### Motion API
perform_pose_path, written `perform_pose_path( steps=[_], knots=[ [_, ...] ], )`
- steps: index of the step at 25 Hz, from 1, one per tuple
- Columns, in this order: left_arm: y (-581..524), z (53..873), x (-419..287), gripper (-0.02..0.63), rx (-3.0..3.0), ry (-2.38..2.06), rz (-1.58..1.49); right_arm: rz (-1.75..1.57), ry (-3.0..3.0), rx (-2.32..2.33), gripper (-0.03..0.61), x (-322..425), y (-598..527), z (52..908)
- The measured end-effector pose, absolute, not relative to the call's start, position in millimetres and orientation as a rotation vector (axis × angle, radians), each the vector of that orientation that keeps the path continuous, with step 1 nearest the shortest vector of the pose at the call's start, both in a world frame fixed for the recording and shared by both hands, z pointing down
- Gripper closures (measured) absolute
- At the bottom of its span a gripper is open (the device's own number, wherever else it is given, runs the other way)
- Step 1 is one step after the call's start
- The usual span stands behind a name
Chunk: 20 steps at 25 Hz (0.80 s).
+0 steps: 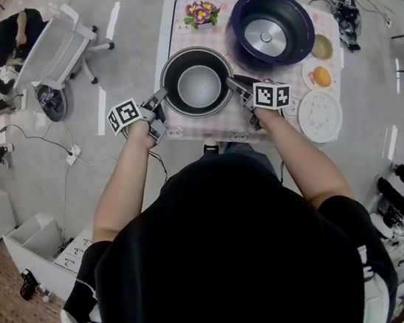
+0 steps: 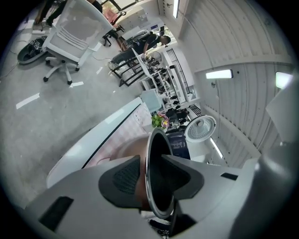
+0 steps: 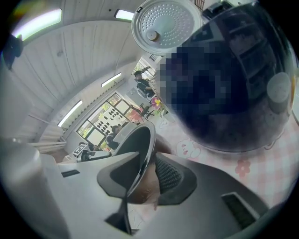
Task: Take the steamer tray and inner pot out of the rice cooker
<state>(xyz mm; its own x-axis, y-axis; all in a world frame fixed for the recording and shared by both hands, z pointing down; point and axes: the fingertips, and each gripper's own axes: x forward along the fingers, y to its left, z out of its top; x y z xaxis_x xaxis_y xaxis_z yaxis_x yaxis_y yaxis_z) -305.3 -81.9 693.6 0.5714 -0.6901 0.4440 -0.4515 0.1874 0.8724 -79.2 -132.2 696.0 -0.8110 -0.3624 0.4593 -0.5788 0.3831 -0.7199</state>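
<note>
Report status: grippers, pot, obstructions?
Left gripper open astride inner pot rim; right gripper astride opposite rim, grip unclear. Pot outside rice cooker. Nothing in the way.

A pink checked cloth (image 1: 212, 127) covers the white table (image 1: 164, 39). At its far edge stands a small pot of flowers (image 1: 201, 13). On the right lies an orange (image 1: 322, 77), with a tan bowl (image 1: 322, 47) just behind it. A white office chair (image 1: 59, 46) stands on the grey floor (image 1: 133, 92) at the left, with cables (image 1: 42, 138) near it.

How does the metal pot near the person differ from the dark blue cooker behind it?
The pot is grey-lined and smaller; the cooker is navy and bigger. The pot sits nearer the person, the cooker farther back. Both are round, open-topped, on the pink cloth.
</note>
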Motion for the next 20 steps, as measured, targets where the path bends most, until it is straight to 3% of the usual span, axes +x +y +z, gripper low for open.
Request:
perform_pose_path(
  steps=[3, 8, 20],
  knots=[
    [-84, 688, -309, 0.396, 1.479, -1.058, -0.206, 1.375, -2.422, 0.857, 0.406, -73, -133, 694],
    [-84, 676, -312, 0.285, 1.598, -1.069, -0.088, 1.332, -2.434, 0.876, 0.363, -63, -128, 689],
    [-87, 633, -308, 0.265, 1.745, -1.098, -0.055, 1.185, -2.47, 1.002, 0.347, -18, -111, 651]
  ],
)
